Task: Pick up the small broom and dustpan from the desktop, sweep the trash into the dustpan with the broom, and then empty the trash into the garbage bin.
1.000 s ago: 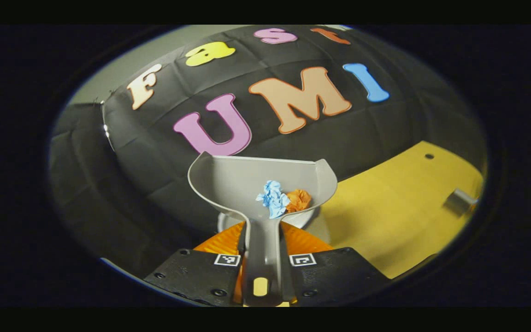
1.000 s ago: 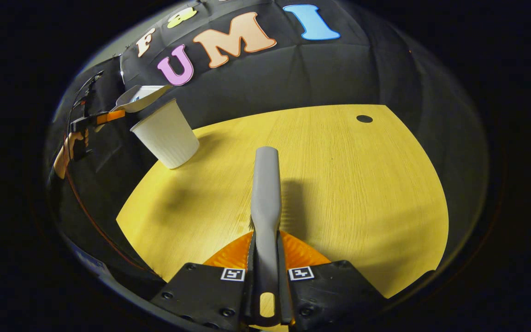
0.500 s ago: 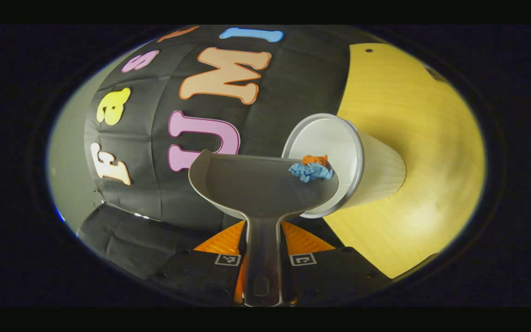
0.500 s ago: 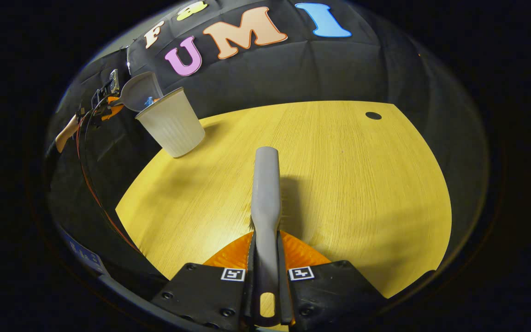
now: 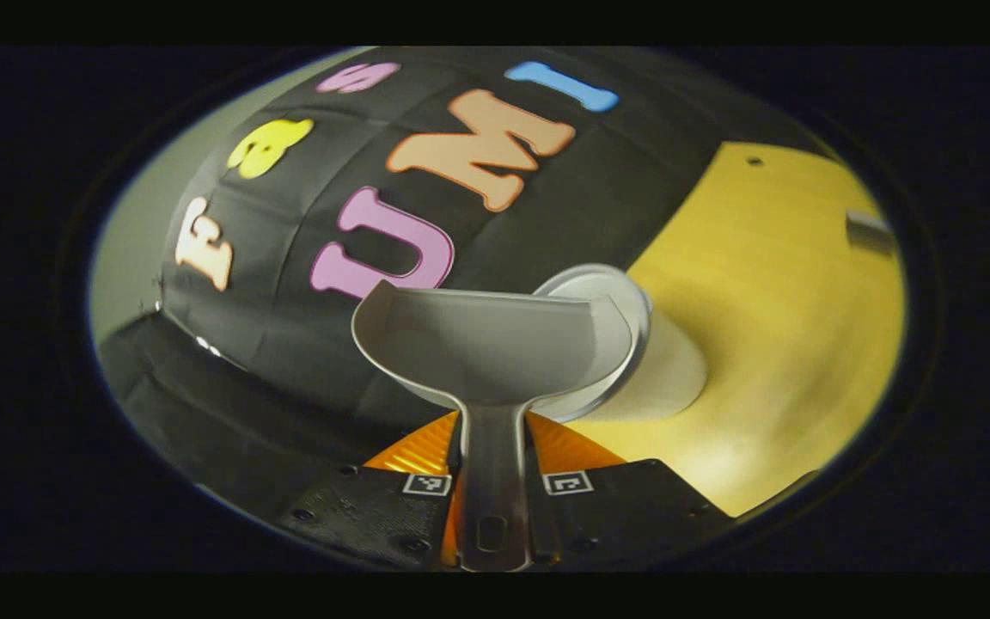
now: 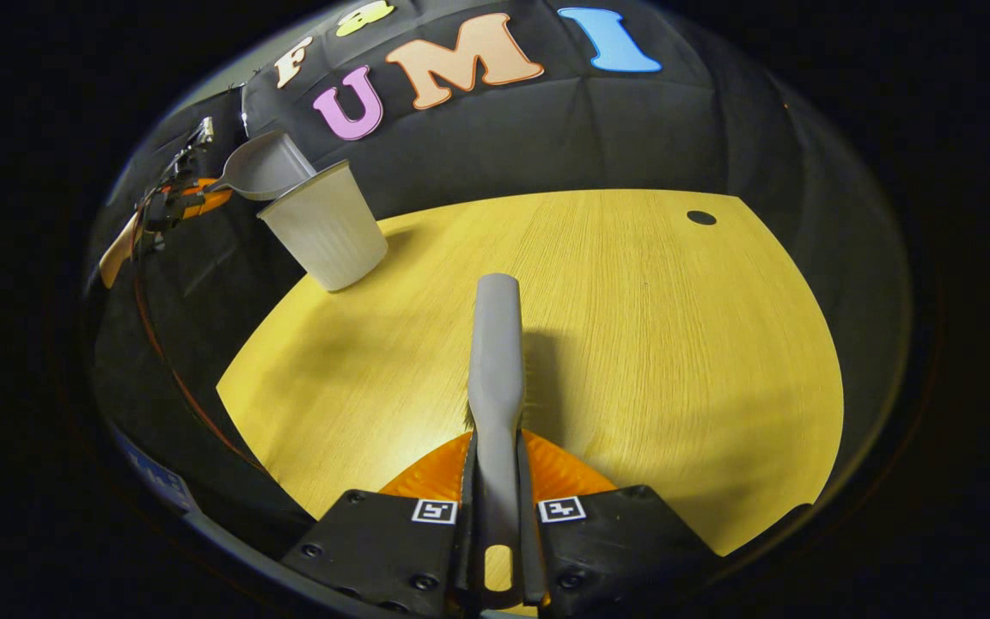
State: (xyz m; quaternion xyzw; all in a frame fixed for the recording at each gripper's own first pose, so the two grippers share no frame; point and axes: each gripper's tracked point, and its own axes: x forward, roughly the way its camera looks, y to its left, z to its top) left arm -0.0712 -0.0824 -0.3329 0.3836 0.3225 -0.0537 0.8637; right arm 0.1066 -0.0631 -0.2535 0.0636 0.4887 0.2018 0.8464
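- While the dustpan is held tilted at the mouth of the garbage bin, its scoop is seen bare of trash, so the emptying is judged done or nearly so.
- The dustpan's handle is clamped between both fingers of the left gripper, its long axis running straight ahead from them, with the scoop's far right corner over the bin's rim.
- From the right gripper view, the pan is seen above and just beside the bin, at the desktop's far left corner.
- The broom is gripped by its handle between the closed fingers of the right gripper, pointing forward over bare desktop, well apart from the bin.
- The left gripper is the nearer one to the bin; any coming move is judged to turn on drawing the pan back along its handle axis, clear of the rim.
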